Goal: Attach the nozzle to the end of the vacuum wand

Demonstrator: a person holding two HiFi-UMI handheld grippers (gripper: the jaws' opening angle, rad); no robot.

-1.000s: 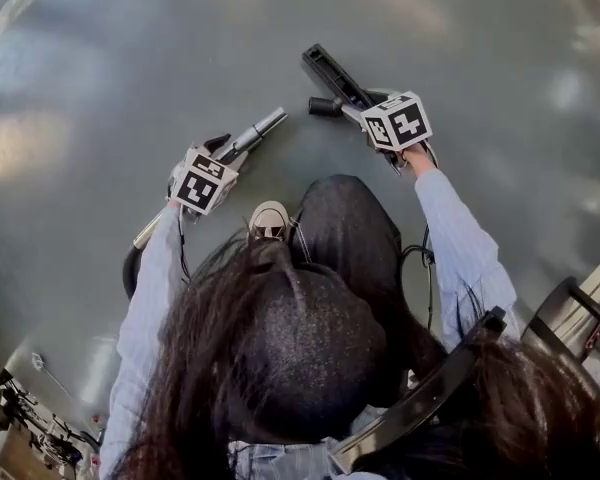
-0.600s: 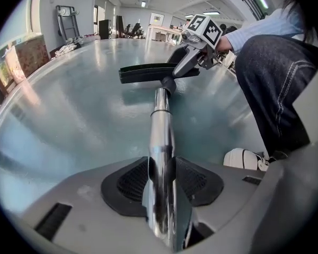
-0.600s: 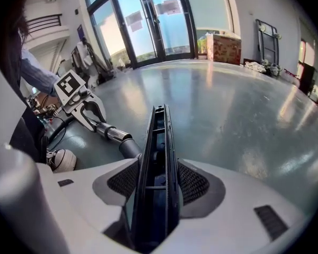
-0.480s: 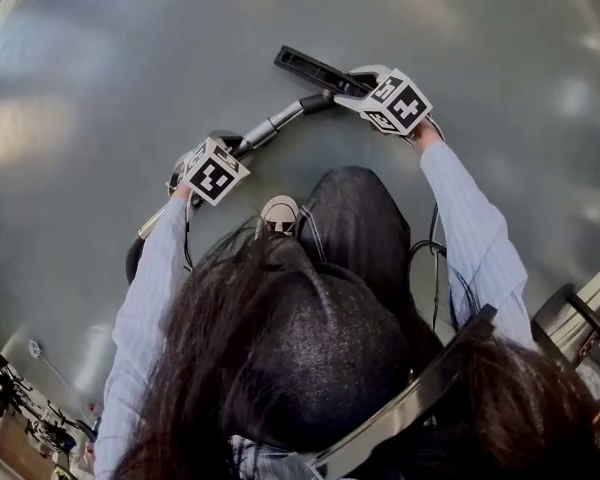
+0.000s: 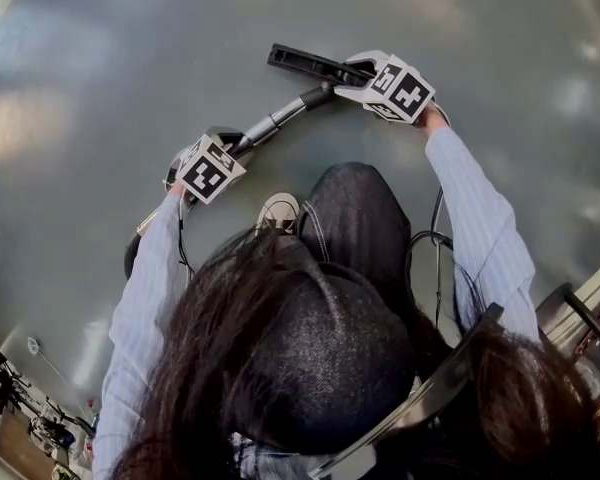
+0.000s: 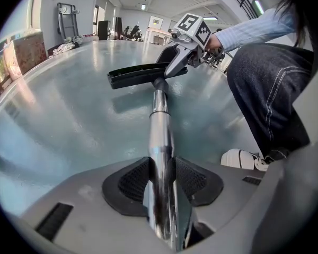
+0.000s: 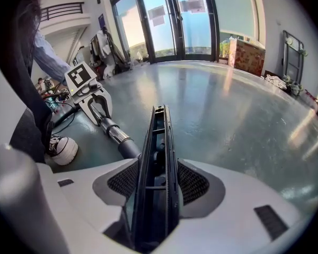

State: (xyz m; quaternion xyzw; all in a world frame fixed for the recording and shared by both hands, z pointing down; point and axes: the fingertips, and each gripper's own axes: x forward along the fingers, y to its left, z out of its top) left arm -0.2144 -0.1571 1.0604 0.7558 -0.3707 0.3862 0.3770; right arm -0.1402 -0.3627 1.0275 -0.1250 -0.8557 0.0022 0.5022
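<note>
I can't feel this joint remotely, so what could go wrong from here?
1. The left tongs grip the smooth metal wand on narrow pads; pushing could let it slide back through them.
2. The right tongs clamp the flat floor nozzle by its thin sides; it may twist, so its collar meets the wand crooked and seats only partly. Whether it has locked can't be seen.

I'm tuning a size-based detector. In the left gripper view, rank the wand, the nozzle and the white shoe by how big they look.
1. the wand, though it is enlarged by nearness to the camera
2. the nozzle
3. the shoe, clearly smallest
</note>
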